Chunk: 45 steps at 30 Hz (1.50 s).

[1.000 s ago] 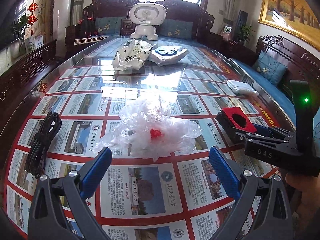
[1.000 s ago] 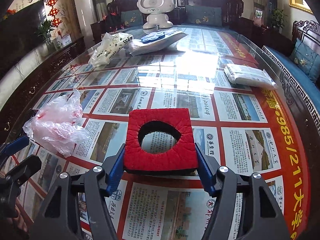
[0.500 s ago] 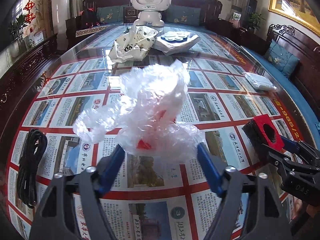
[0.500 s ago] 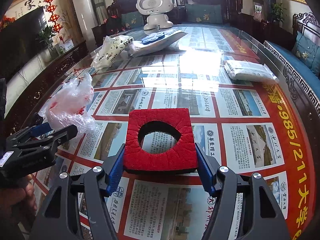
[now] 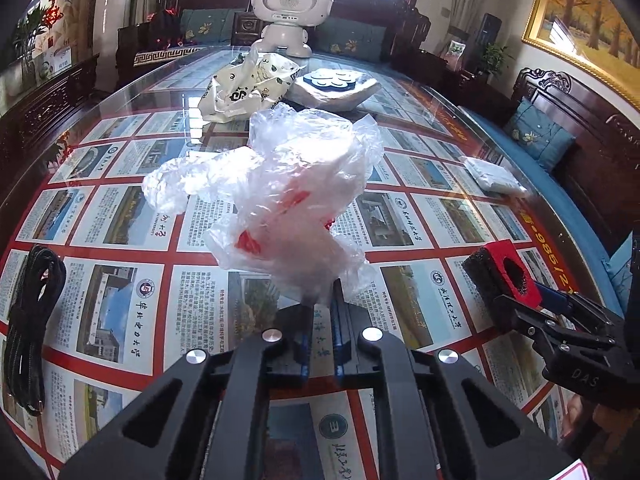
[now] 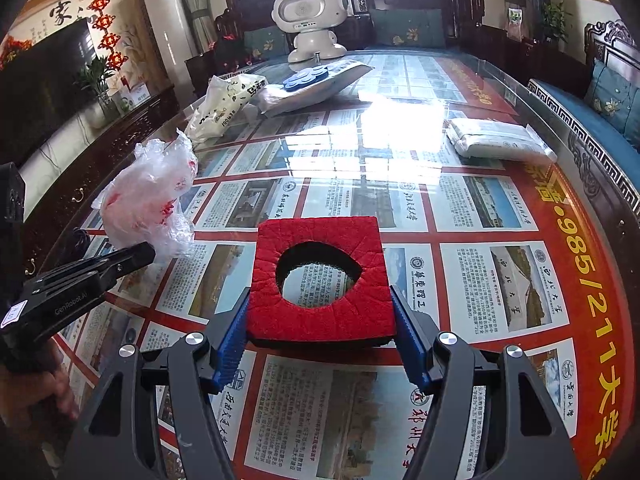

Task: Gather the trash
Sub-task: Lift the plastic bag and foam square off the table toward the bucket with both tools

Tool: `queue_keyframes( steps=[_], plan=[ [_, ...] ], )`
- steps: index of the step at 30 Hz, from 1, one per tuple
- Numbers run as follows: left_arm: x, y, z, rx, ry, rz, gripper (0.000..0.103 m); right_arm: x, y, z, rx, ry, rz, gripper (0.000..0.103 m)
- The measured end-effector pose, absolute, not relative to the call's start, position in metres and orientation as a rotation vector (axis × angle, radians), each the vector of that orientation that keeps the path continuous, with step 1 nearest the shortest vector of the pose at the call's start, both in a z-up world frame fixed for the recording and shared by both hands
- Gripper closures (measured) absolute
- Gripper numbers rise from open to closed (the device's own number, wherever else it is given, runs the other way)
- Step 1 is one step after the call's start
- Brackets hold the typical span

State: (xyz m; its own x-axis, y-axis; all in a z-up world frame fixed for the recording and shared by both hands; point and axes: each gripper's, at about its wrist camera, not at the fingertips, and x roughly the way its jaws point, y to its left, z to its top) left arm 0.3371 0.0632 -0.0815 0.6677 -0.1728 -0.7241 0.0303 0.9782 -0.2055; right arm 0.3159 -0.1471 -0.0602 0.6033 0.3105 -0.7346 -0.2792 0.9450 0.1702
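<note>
My left gripper [image 5: 320,304] is shut on a crumpled clear plastic bag with red print [image 5: 280,196] and holds it above the table; the bag also shows in the right wrist view [image 6: 150,196], with the left gripper [image 6: 140,254] under it. My right gripper [image 6: 320,320] is shut on a red square foam pad with a round hole [image 6: 320,280], held just above the glass table; that pad shows at the right of the left wrist view [image 5: 504,270].
A white printed bag [image 5: 248,88], a white packet with a blue flower shape [image 5: 336,86] and a white robot figure [image 5: 290,16] sit at the far end. A flat white packet [image 6: 496,140] lies at right. A coiled black cable [image 5: 30,320] lies at left.
My left gripper closed on the plastic bag and lifted it off the table. The right gripper stayed shut on the foam pad and barely moved.
</note>
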Motion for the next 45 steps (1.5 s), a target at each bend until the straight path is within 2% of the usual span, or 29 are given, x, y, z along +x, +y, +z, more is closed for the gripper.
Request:
queue_keyframes(
  steps=[10,18,32,45],
  plan=[
    [0.299,0.061,-0.06,-0.185,0.743,-0.144,0.095,0.306,-0.146,-0.053,0.038,0.848,0.36,0.04],
    [0.243,0.034,-0.029,-0.126,0.675,-0.199,0.095,0.262,-0.156,-0.026,0.025,0.804,0.391,0.04],
    [0.102,-0.029,0.009,-0.045,0.621,-0.343,0.095,0.104,-0.22,0.025,0.013,0.706,0.373,0.04],
    [-0.05,-0.069,-0.017,0.0,0.656,-0.465,0.095,-0.057,-0.27,0.019,-0.007,0.686,0.341,0.04]
  ],
)
